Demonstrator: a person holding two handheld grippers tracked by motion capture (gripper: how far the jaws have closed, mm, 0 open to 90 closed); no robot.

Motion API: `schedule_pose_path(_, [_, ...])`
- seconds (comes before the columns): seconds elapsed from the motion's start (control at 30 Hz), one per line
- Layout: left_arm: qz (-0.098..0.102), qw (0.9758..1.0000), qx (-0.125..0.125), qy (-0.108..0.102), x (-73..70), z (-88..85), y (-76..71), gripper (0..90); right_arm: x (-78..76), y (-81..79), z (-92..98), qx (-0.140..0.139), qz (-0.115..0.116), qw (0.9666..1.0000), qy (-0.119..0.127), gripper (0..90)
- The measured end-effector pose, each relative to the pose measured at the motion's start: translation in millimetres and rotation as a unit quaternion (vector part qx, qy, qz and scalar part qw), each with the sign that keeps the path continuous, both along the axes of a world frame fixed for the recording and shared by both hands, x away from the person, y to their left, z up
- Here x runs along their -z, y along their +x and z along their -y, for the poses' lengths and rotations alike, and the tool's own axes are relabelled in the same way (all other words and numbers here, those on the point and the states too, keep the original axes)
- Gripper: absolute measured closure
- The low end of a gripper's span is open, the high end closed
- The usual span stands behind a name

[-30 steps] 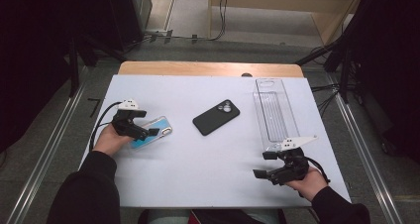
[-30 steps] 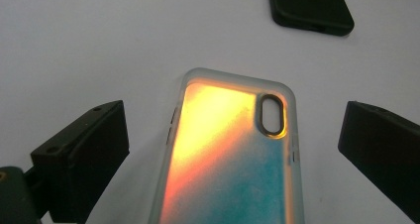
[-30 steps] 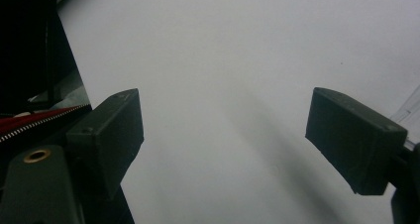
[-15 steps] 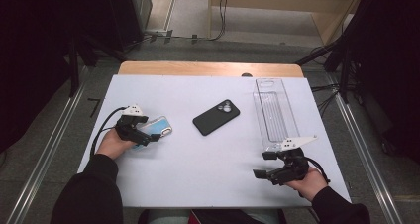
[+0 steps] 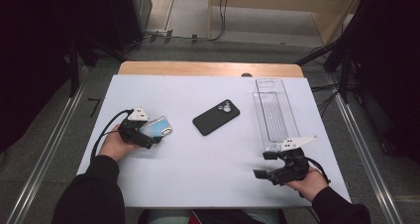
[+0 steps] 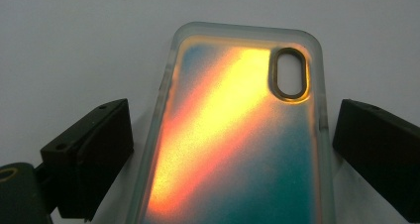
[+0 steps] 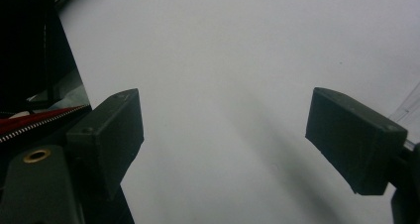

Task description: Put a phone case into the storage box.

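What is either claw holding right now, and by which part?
Nothing is gripped. The left claw straddles the phone case with gaps at both long edges; the right claw stands open over bare table.

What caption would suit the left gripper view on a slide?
An iridescent phone case lies on the white table between the left tool's open black jaws, which do not press on it.

I count two grippers: the left gripper and the right gripper. One iridescent phone case. One black phone, lying camera side up. One clear plastic tray. One white table bearing all of these. Two forearms in dark sleeves.
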State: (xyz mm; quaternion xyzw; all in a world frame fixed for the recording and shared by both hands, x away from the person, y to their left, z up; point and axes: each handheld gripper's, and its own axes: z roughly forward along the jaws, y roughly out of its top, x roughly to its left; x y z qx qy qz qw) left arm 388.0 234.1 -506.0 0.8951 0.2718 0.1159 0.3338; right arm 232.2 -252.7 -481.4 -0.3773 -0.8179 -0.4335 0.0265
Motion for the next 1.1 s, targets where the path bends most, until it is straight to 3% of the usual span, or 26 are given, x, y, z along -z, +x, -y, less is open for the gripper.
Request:
schedule_pose_path(0.17, [0.011,0.9998,0.015,-0.01,-1.1,-1.5,-5.0,15.6,-0.1,0.0,0.2,0.001,0.0,1.0,0.0,13.2])
schedule_pose_path(0.57, [0.004,0.9998,0.013,-0.016,-2.3,-2.4,-3.8,16.9,-0.3,0.0,0.5,0.002,0.002,1.0,-0.001,13.2])
schedule_pose_path(0.63, [-0.012,0.9995,0.005,-0.029,-4.2,-3.9,-2.1,16.9,-0.7,-0.3,0.4,0.0,0.002,1.0,0.0,13.1])
schedule_pose_path(0.73, [-0.021,0.9992,0.008,-0.033,-5.7,-3.9,-2.4,16.9,-0.7,-0.2,0.5,0.0,0.002,1.0,0.0,13.2])
schedule_pose_path(0.83, [-0.029,0.9989,0.002,-0.036,-10.6,-2.8,-3.8,16.9,-1.0,-0.1,0.5,0.001,0.003,1.0,0.001,13.2])
schedule_pose_path(1.1, [-0.02,0.9983,-0.004,-0.054,-30.8,2.3,-9.7,16.9,-2.3,-0.3,0.7,0.002,0.008,1.0,0.004,13.2])
